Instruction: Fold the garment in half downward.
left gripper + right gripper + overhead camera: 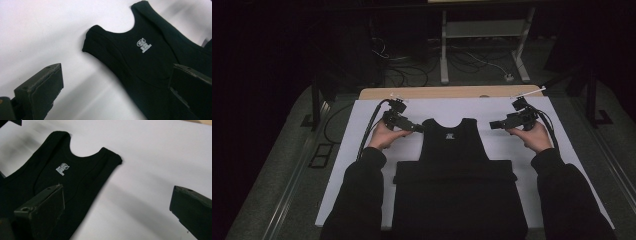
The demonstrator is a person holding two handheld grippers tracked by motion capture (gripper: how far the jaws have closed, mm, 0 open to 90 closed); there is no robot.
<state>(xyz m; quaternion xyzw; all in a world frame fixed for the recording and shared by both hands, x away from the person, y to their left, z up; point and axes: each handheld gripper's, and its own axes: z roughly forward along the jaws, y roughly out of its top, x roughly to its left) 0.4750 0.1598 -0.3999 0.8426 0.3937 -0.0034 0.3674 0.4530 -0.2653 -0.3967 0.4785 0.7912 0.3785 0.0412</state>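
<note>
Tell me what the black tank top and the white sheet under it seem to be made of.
Tank top: likely soft knit cotton, matte, with stitched trim at neck and armholes and a small white printed logo. White sheet: smooth and matte, possibly paper or thin board; can't tell which.

No legible text anywhere

We find one printed mark: a small white label (144, 45) inside the neckline of the black tank top (454, 145), just below the collar (a rounded emblem above a few tiny lines). We cannot read its letters in either gripper view, and from the high view it is a pale speck.
</note>
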